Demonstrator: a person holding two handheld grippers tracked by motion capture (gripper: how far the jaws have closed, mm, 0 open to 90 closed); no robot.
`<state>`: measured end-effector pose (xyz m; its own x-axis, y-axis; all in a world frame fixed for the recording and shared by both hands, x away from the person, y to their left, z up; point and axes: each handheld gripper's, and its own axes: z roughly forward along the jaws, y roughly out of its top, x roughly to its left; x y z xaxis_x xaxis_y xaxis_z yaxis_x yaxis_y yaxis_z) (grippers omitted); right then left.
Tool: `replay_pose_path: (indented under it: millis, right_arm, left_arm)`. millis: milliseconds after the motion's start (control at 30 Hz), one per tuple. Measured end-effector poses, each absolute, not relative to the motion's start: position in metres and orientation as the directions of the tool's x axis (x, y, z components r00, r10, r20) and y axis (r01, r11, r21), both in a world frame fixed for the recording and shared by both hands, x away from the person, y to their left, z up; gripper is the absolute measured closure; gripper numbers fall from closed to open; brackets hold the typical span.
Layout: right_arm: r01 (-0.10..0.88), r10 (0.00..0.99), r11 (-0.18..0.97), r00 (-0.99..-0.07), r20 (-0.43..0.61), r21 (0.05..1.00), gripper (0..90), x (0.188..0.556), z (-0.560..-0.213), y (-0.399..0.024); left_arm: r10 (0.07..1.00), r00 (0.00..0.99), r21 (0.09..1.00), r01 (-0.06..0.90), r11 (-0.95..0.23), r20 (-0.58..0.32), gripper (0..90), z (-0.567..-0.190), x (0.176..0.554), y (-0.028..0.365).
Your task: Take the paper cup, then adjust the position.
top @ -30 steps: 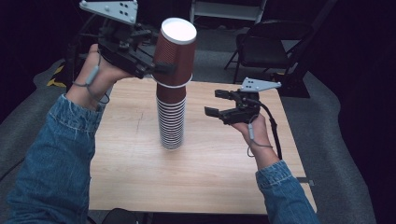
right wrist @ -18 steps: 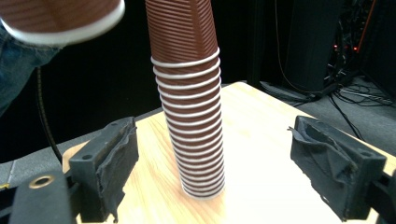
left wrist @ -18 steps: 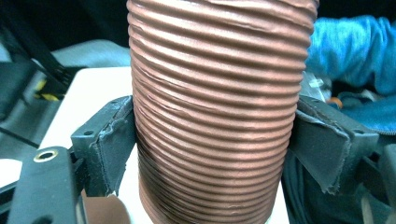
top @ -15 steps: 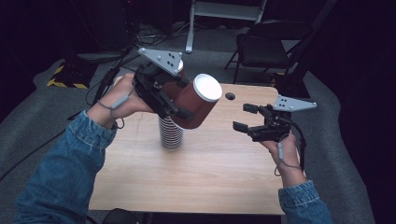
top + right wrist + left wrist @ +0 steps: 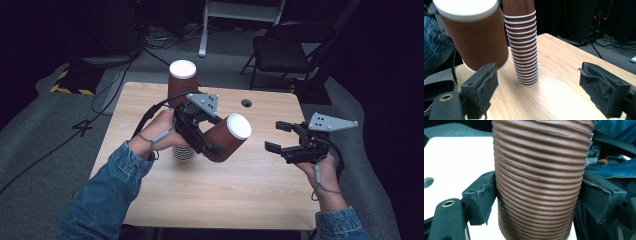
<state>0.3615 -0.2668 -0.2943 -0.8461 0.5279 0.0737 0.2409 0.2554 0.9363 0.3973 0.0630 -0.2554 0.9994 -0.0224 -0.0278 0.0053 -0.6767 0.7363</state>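
A brown ribbed paper cup (image 5: 229, 139) hangs above the table, tilted, with its white end up and to the right. My left gripper (image 5: 214, 142) is shut on its side; in the left gripper view both pads press the cup (image 5: 539, 182) wall. Behind it a tall stack of the same cups (image 5: 182, 82) stands upside down on the wooden table (image 5: 250, 195). My right gripper (image 5: 276, 136) hovers open to the right of the held cup, nothing between its pads. In the right gripper view the held cup (image 5: 474, 37) is at upper left and the stack (image 5: 524, 50) just behind it.
The table has a small round hole (image 5: 245, 103) near its far edge. A black folding chair (image 5: 295, 50) stands beyond the far right corner, and cables (image 5: 115, 75) run over the grey floor at the left.
My left gripper has carried the top cup off the stack, down and to the right, tipping it over. My right gripper has drifted right and a little nearer, still open.
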Motion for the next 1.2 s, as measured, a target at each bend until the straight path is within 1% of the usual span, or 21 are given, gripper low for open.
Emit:
replay_pose_path:
  millis: [67,133,267,433,567,767,1033,1200]
  right_arm:
    - [0.241,0.531,0.260,-0.845,0.070,0.935,15.6,0.360,-0.295,-0.269]
    - [0.243,0.530,0.261,-0.845,0.071,0.934,15.5,0.359,-0.297,-0.270]
    - [0.245,0.526,0.274,-0.848,0.068,0.930,15.5,0.357,-0.298,-0.270]
    - [0.243,0.507,0.298,-0.860,0.063,0.923,15.5,0.355,-0.298,-0.265]
    - [0.237,0.493,0.308,-0.868,0.059,0.921,15.4,0.355,-0.298,-0.261]
    - [0.232,0.458,0.329,-0.887,0.060,0.916,15.3,0.354,-0.297,-0.253]
    - [0.236,0.437,0.356,-0.897,0.062,0.904,15.1,0.355,-0.300,-0.245]
    - [0.241,0.391,0.399,-0.918,0.074,0.885,14.2,0.358,-0.303,-0.233]
  left_arm:
    - [-0.006,1.000,0.723,0.009,-0.691,-0.018,18.4,-0.263,0.395,0.060]
    - [-0.010,1.000,0.710,0.005,-0.704,-0.017,18.2,-0.271,0.392,0.058]
    - [-0.022,0.999,0.724,0.008,-0.689,-0.032,18.2,-0.286,0.386,0.058]
    - [-0.006,0.999,0.721,0.030,-0.693,-0.047,18.2,-0.300,0.384,0.059]
    - [0.012,0.999,0.684,0.034,-0.728,-0.036,18.1,-0.306,0.384,0.057]
    - [0.029,0.998,0.626,0.058,-0.778,-0.055,18.0,-0.326,0.387,0.046]
    - [0.037,0.995,0.602,0.083,-0.794,-0.088,18.0,-0.340,0.395,0.038]
    - [0.031,0.995,0.580,0.079,-0.811,-0.092,17.9,-0.346,0.396,0.035]
